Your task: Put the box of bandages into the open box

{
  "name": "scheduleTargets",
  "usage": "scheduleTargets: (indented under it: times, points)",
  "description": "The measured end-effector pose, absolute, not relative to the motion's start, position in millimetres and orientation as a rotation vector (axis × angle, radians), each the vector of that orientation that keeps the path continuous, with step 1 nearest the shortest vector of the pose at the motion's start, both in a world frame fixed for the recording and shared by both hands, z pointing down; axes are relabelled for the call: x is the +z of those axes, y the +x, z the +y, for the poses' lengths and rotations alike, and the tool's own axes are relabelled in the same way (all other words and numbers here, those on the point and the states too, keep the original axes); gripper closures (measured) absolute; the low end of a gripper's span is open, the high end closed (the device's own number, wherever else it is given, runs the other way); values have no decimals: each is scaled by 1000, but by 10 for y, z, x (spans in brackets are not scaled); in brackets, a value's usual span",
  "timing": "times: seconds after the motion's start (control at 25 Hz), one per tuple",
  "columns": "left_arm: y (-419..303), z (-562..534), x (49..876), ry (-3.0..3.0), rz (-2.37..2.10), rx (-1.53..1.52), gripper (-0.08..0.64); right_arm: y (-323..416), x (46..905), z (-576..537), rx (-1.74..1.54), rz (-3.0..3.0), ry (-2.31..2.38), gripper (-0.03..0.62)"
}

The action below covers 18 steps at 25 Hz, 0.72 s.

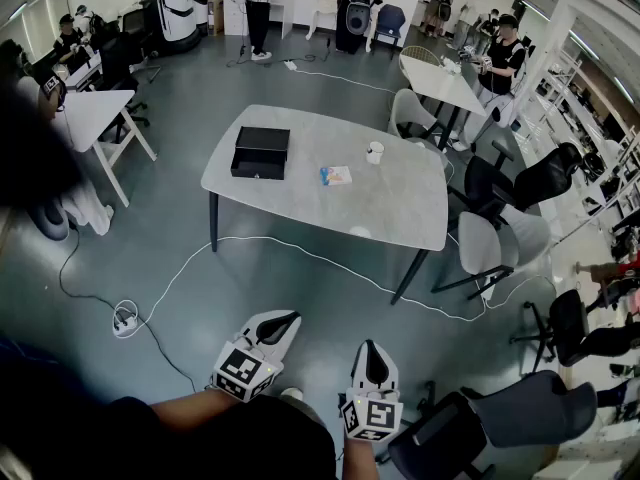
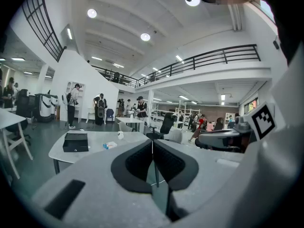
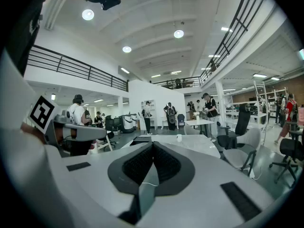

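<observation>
Two grippers hung at 6 o'clock, well off the worktop [image 1: 400, 208]: left gripper [image 1: 288, 320], right gripper [image 1: 370, 348], fingers closed, empty, likely pre-approach. Bandage box [image 1: 336, 175] lay at 3 o'clock of open box [image 1: 261, 152], apart.

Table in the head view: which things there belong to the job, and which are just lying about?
For the job: box of bandages; open black box; left gripper and right gripper, both shut, empty, well short of the table.
Lying about: white cup; white cable on the floor; grey chair.
</observation>
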<state>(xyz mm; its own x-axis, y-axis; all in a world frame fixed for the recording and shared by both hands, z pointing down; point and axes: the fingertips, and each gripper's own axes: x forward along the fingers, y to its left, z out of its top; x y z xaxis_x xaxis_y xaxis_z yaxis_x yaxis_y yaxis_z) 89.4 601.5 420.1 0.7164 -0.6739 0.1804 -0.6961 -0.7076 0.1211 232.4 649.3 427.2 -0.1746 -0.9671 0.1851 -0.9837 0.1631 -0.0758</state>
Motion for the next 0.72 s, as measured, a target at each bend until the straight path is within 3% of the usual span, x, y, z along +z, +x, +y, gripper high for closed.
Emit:
scheduleTargets:
  times: [0.32, 0.72]
  points:
    - [888, 6215, 4123, 2745, -1152, 146, 540, 2377, 4258, 6639, 359, -2421, 1911, 580]
    - [1106, 5987, 4604, 2695, -1104, 184, 541, 2595, 4557, 6418, 357, -2377, 1890, 580]
